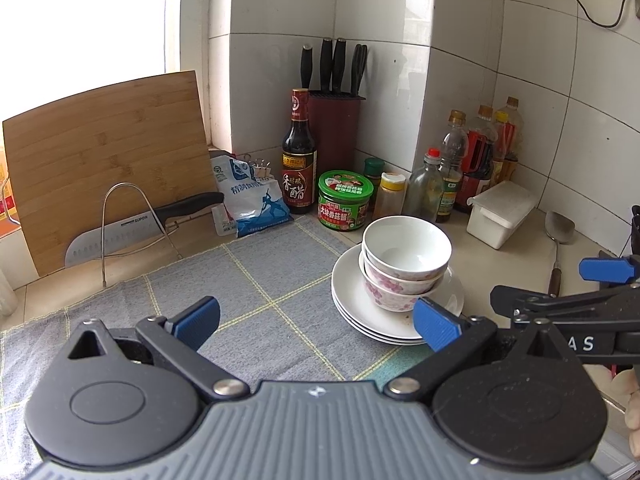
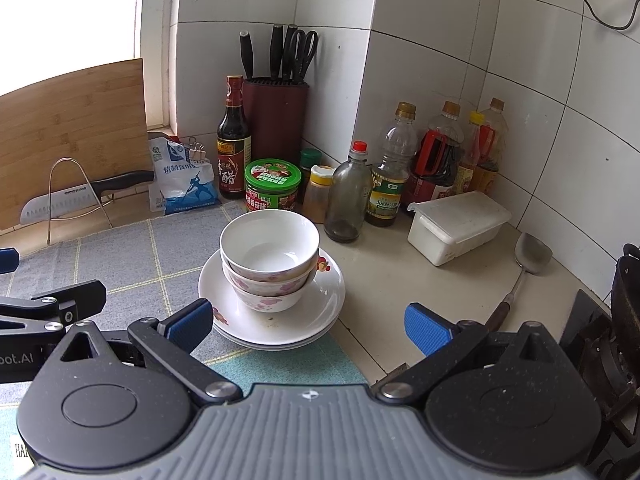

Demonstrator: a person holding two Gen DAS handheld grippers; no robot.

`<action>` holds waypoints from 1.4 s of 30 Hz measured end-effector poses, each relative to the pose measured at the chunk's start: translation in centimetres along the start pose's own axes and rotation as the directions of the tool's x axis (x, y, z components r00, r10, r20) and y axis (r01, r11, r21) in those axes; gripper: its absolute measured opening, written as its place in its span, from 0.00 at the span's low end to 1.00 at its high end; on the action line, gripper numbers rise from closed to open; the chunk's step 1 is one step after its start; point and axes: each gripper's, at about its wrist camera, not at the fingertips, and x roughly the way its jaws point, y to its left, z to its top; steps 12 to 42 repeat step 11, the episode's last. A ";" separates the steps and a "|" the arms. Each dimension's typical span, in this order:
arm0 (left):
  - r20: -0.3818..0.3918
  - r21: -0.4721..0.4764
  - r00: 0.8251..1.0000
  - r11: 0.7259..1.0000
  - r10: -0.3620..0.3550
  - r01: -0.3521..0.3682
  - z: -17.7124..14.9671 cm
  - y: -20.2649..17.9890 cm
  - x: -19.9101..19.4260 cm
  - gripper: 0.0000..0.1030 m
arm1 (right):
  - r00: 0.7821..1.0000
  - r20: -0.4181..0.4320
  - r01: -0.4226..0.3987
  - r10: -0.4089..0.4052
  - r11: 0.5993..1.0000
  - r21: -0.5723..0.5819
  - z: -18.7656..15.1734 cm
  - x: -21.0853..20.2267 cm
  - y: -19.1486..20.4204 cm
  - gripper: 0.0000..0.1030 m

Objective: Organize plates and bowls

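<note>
Stacked bowls (image 2: 269,258) sit on a pile of plates (image 2: 316,312) at the edge of the grey cloth (image 1: 256,280), just ahead of the right gripper (image 2: 308,324) and right of the left gripper (image 1: 316,324), both spread wide and empty, three bowls as far as I can tell.

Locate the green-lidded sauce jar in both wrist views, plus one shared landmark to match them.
Left wrist: the green-lidded sauce jar sits just right of centre, at the far edge of the grey cloth, behind the stacked bowls.
Right wrist: the jar sits left of centre, directly behind the top bowl's rim.
Shared landmark: the dark vinegar bottle stands immediately left of the jar in both views.
</note>
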 end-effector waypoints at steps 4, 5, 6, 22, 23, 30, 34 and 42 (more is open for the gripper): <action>0.000 -0.001 1.000 1.000 0.002 -0.002 0.0 0.0 0.0 0.99 | 1.000 0.000 -0.002 0.002 1.000 -0.001 0.0 0.0 0.1 1.00; 0.001 -0.002 1.000 1.000 0.003 -0.003 0.0 0.0 -0.1 0.99 | 1.000 0.001 -0.001 0.001 1.000 -0.002 0.0 0.0 0.1 1.00; 0.001 -0.002 1.000 1.000 0.003 -0.003 0.0 0.0 -0.1 0.99 | 1.000 0.001 -0.001 0.001 1.000 -0.003 0.0 -0.1 0.1 1.00; 0.002 -0.003 1.000 1.000 0.002 -0.002 0.0 0.1 -0.2 0.99 | 1.000 0.002 0.000 0.000 1.000 -0.003 0.0 -0.1 0.2 1.00; 0.002 -0.003 1.000 1.000 0.002 -0.002 0.0 0.1 -0.2 0.99 | 1.000 0.002 0.000 0.000 1.000 -0.003 0.0 -0.1 0.2 1.00; 0.002 -0.003 1.000 1.000 0.002 -0.002 0.0 0.1 -0.2 0.99 | 1.000 0.002 0.000 0.000 1.000 -0.003 0.0 -0.1 0.2 1.00; 0.002 -0.003 1.000 1.000 0.002 -0.002 0.0 0.1 -0.2 0.99 | 1.000 0.002 0.000 0.000 1.000 -0.003 0.0 -0.1 0.2 1.00; 0.002 -0.003 1.000 1.000 0.002 -0.002 0.0 0.1 -0.2 0.99 | 1.000 0.002 0.000 0.000 1.000 -0.003 0.0 -0.1 0.2 1.00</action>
